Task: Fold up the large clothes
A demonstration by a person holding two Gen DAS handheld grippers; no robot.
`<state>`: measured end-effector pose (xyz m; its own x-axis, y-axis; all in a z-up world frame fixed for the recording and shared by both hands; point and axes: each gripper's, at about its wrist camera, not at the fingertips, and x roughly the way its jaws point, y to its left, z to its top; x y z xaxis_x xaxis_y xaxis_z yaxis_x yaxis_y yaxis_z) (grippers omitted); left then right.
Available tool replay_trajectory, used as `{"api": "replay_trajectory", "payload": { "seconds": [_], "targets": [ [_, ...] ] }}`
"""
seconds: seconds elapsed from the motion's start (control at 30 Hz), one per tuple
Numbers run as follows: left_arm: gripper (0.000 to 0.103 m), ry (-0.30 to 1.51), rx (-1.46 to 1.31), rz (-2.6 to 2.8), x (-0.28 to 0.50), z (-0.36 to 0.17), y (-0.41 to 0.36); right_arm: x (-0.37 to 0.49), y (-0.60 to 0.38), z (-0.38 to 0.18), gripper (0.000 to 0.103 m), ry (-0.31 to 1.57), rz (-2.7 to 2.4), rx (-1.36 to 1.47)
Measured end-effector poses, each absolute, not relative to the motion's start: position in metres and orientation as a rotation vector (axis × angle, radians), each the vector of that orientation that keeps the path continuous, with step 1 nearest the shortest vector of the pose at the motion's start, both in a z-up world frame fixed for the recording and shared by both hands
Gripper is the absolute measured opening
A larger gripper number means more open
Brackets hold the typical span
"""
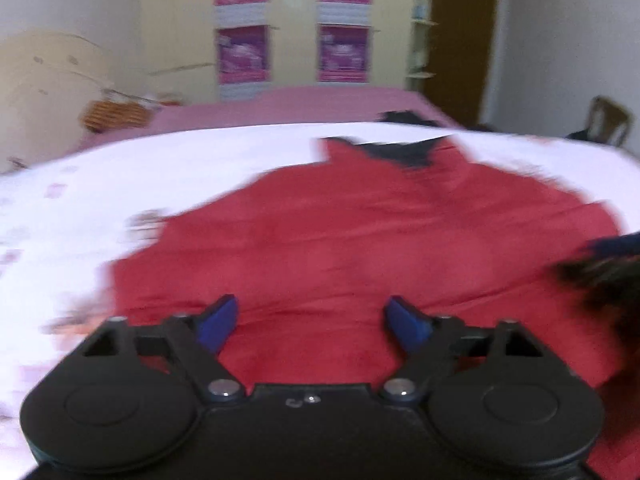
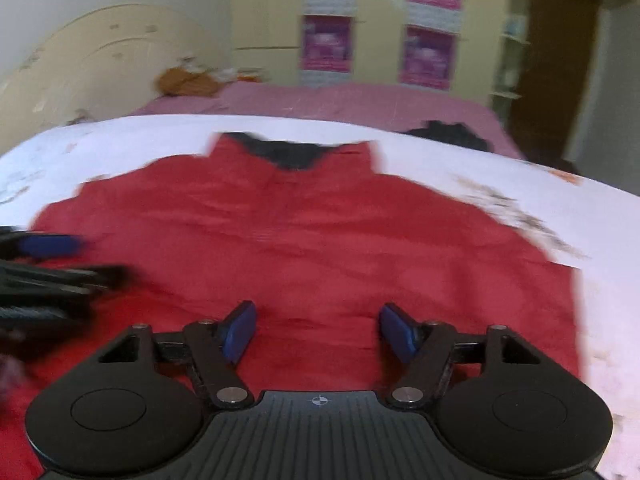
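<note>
Both open grippers, left gripper (image 1: 311, 322) and right gripper (image 2: 318, 330), over red garment (image 1: 340, 240)

Light: soft, even, indoor; no glare
Blur: heavy motion smear, both views
Edges: fisheye bending, dark corners

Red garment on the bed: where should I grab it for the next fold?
Pinch the red garment at its near hem, one corner per gripper, coming in low from the near side. It lies flat on the white sheet, dark collar at the far end, so only the edges give open jaws fabric to pinch.
</note>
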<state>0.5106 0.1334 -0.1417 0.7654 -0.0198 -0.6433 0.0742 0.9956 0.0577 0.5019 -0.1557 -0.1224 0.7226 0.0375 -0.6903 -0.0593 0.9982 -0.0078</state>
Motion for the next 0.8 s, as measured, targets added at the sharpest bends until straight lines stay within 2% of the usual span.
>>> {"api": "replay_trajectory", "payload": {
  "seconds": [0.03, 0.1, 0.2, 0.23, 0.4, 0.6, 0.8],
  "targets": [
    [0.103, 0.696, 0.096, -0.03, 0.509, -0.146, 0.142, 0.501, -0.17, -0.127, 0.068, 0.773, 0.012, -0.008],
    [0.101, 0.714, 0.025, -0.037, 0.51, -0.148, 0.156, 0.501, -0.192, -0.134, 0.069, 0.8, -0.016, 0.054],
    [0.078, 0.676, 0.04, -0.039, 0.496, -0.132, 0.152, 0.49, -0.196, -0.115, 0.068, 0.762, -0.03, 0.087],
    [0.077, 0.661, 0.038, -0.052, 0.487, -0.125, 0.152, 0.48, -0.195, -0.106, 0.068, 0.728, -0.018, 0.094],
    [0.083, 0.64, 0.016, -0.137, 0.447, -0.116, 0.133, 0.435, -0.164, -0.092, 0.068, 0.691, 0.098, 0.08],
    [0.086, 0.706, 0.031, -0.135, 0.435, -0.141, 0.126, 0.432, -0.142, -0.129, 0.068, 0.763, 0.095, 0.03],
    [0.089, 0.71, 0.01, -0.122, 0.43, -0.15, 0.137, 0.436, -0.153, -0.142, 0.068, 0.785, 0.06, 0.065]
  ]
}}
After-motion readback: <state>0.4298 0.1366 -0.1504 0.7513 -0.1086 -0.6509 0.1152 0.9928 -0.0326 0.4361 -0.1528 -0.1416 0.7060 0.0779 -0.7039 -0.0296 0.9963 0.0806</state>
